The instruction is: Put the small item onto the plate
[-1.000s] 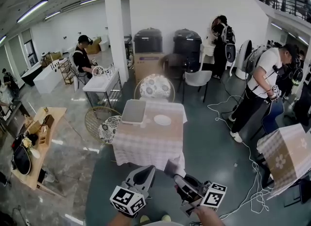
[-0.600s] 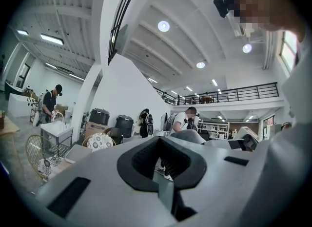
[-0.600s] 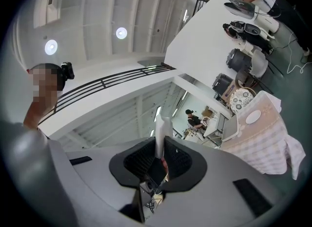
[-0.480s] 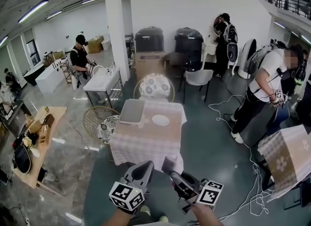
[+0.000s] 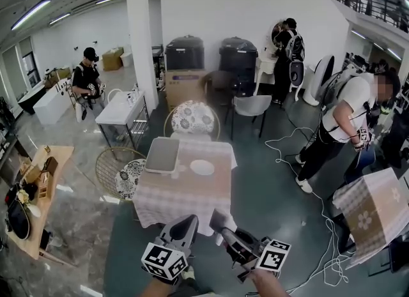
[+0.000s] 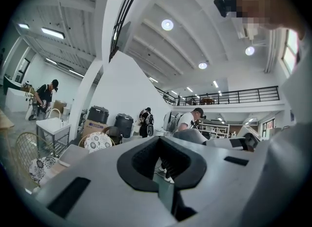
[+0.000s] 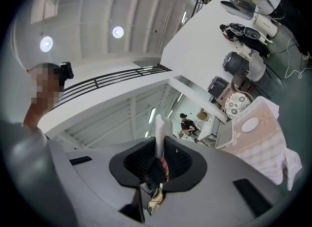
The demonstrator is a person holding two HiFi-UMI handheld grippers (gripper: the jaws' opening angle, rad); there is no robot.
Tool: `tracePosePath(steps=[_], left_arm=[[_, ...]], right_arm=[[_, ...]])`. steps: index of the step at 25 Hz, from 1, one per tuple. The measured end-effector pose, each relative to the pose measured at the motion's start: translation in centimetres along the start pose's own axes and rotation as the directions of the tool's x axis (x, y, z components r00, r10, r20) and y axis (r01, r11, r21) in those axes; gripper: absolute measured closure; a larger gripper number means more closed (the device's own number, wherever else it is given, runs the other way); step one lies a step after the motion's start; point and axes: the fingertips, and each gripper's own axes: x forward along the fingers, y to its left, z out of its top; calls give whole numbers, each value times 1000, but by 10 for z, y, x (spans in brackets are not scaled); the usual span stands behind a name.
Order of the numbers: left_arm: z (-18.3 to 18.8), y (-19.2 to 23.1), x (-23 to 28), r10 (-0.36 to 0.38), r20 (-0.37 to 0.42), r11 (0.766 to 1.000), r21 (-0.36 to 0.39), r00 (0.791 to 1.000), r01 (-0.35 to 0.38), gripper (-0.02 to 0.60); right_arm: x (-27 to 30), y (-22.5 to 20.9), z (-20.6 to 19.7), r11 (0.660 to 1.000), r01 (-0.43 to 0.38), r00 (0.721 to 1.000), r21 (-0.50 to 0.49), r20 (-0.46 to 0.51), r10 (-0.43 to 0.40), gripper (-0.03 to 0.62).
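A white plate (image 5: 202, 167) lies on the small table with a checked cloth (image 5: 185, 195) ahead of me; it also shows in the right gripper view as the plate (image 7: 249, 124). My right gripper (image 5: 225, 228) is held low in front of the table, well short of it, shut on a thin flat small item (image 5: 218, 218). In the right gripper view the small item (image 7: 159, 131) stands up between the jaws of the right gripper (image 7: 160, 145). My left gripper (image 5: 189, 220) hangs beside it, jaws together and empty; the left gripper (image 6: 161, 140) points over the table.
A grey tray (image 5: 162, 154) lies on the table left of the plate. Round patterned chairs stand behind (image 5: 192, 118) and left (image 5: 123, 171) of the table. A person (image 5: 342, 120) bends over at the right, with cables (image 5: 287, 155) on the floor. Another checked table (image 5: 374, 209) stands at the right.
The table has drifted left and slightly nearer in the head view. Both grippers keep the same pose, and the right one still holds the item.
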Motion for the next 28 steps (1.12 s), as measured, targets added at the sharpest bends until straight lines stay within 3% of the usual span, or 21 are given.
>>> tracePosePath(steps=[15, 28], left_arm=[[9, 127, 77, -87, -44, 996, -5, 995, 87, 577], [6, 186, 153, -107, -52, 994, -18, 993, 106, 577]], right_arm=[[128, -75, 23, 995, 95, 995, 8, 15, -95, 533], [183, -146, 64, 992, 123, 992, 41, 5, -123, 533]])
